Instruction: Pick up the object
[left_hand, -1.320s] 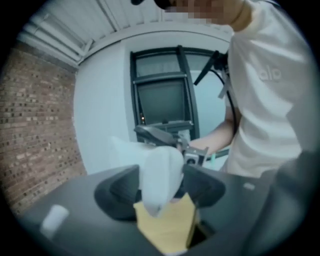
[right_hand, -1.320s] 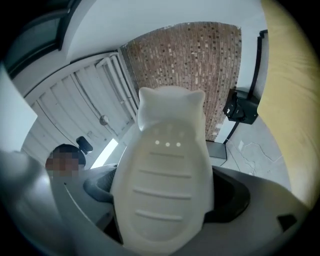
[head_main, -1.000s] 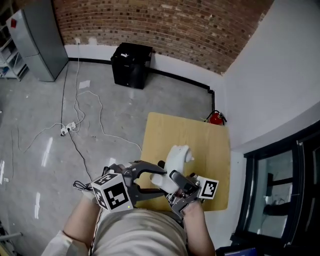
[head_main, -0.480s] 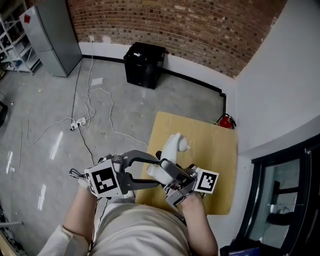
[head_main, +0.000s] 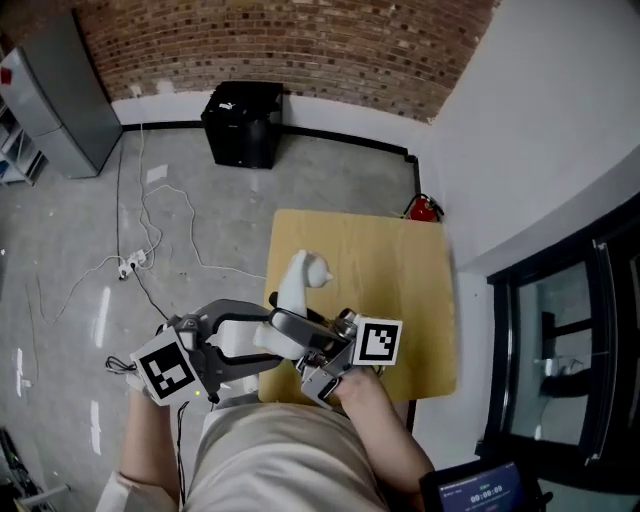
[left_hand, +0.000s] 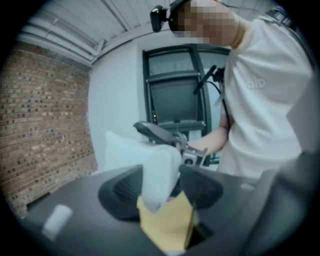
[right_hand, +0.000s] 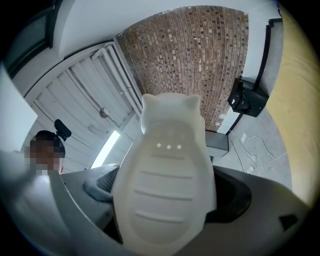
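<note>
The object is a white, cat-eared moulded figure (head_main: 297, 283), held over the near left part of a small wooden table (head_main: 390, 270). My left gripper (head_main: 262, 338) comes in from the left and is shut on the figure's lower end. In the left gripper view the dark pads (left_hand: 202, 187) press a white part of the figure (left_hand: 159, 175), with the table (left_hand: 167, 225) below. My right gripper (head_main: 300, 330) reaches in from the right and is also shut on it. The right gripper view shows the ribbed body (right_hand: 167, 185) filling the space between the jaws, ears pointing away.
A black box (head_main: 243, 125) stands against the brick wall. A red fire extinguisher (head_main: 422, 208) sits behind the table's far right corner. Cables and a power strip (head_main: 135, 262) lie on the concrete floor at left. A grey cabinet (head_main: 50, 95) is far left, and dark glass doors (head_main: 560, 370) right.
Both grippers kept their hold on the white figure. The figure has shifted towards the table's left edge, and the head view has swung.
</note>
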